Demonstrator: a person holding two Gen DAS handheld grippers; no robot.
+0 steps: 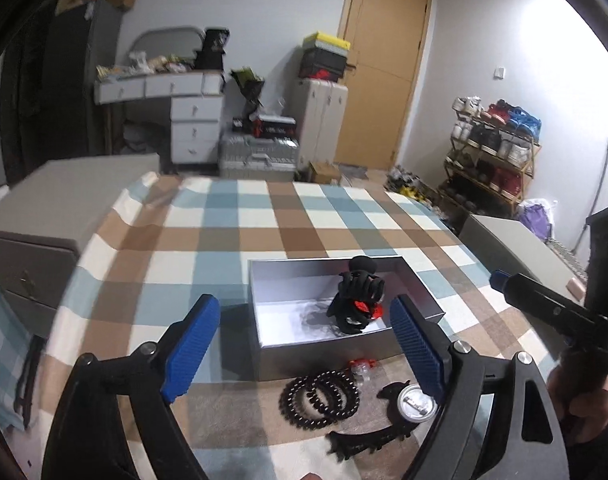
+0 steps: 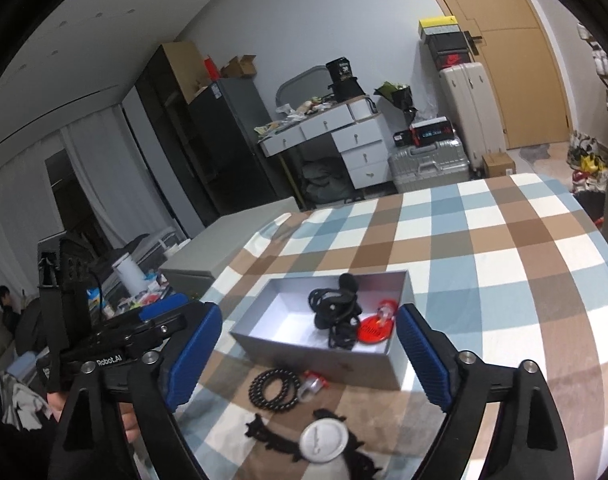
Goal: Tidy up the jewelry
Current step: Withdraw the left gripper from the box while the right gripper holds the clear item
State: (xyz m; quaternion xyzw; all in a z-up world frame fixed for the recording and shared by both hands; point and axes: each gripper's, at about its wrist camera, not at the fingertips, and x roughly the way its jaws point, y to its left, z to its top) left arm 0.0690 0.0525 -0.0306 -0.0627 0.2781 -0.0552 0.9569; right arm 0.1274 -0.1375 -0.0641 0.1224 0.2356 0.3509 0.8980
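Both sets of jaws spread wide and empty: left gripper (image 1: 304, 348) and right gripper (image 2: 309, 354) hovering just short of the grey box (image 2: 399, 284) on the checked tablecloth (image 2: 503, 248).

Already inside the box: a tangle of black cords and hair ties (image 2: 335, 316) plus a red round tag (image 2: 373, 330) against its near-right corner.

Outside the box, just before its near wall: a black beaded bracelet (image 2: 274, 388), coiled double, and a small clear-and-red piece (image 2: 311, 384) touching the wall's foot. Nearer than the bracelet: a black ornament bearing a round silver disc (image 2: 323, 444).

Risks, as judged: beads rolling out from between flat pads if pinched on one strand only; tablecloth bunching under low fingertips; the light box sliding if nudged by a finger; the two grippers crowding each other before the box.
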